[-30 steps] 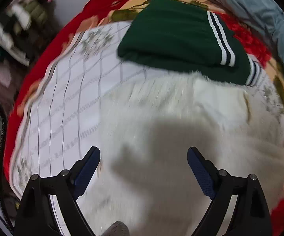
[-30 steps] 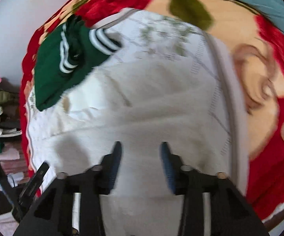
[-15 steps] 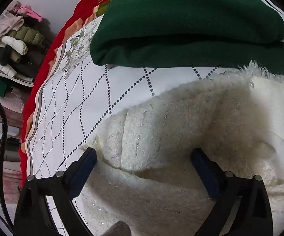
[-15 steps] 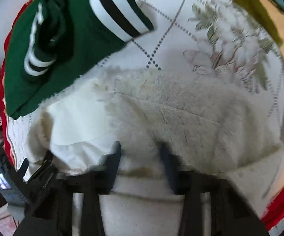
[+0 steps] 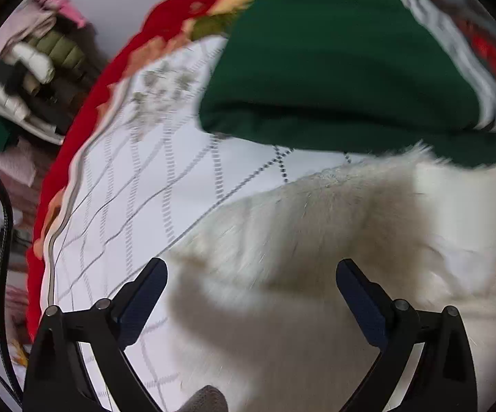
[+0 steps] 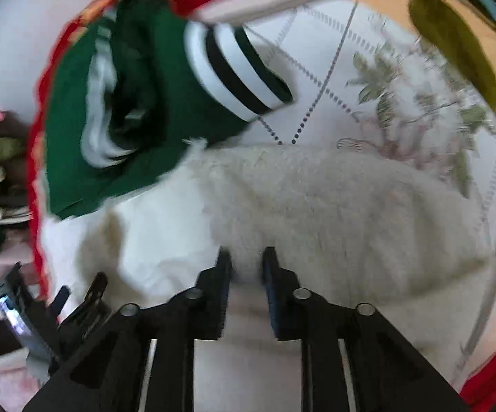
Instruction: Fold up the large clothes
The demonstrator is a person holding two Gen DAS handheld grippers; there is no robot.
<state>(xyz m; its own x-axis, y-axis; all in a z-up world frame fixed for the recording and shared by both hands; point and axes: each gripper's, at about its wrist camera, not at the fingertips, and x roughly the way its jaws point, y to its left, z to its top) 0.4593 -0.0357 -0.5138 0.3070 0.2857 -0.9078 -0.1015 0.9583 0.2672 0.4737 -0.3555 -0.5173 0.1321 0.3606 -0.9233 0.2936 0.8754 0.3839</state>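
Left wrist view: the left hand-held gripper [image 5: 251, 304] has just spread wide, its dark blue pads straddling the shaggy edge of a cream fleece garment [image 5: 333, 226] without pressing it. From the right wrist, the right hand-held gripper [image 6: 246, 274] stands narrow, having just eased apart slightly, with a tuft of that fleece pinched between its pads. The garment lies on a white quilted bedspread [image 5: 138, 185] with dotted diamond stitching; a folded green knit sweater [image 5: 333, 61] with striped cuffs lies just behind it.

Right gripper [image 6: 245, 257] pinches the fluffy white garment [image 6: 333, 199] — jaws just reopened slightly; green jacket [image 6: 138, 113] beyond.
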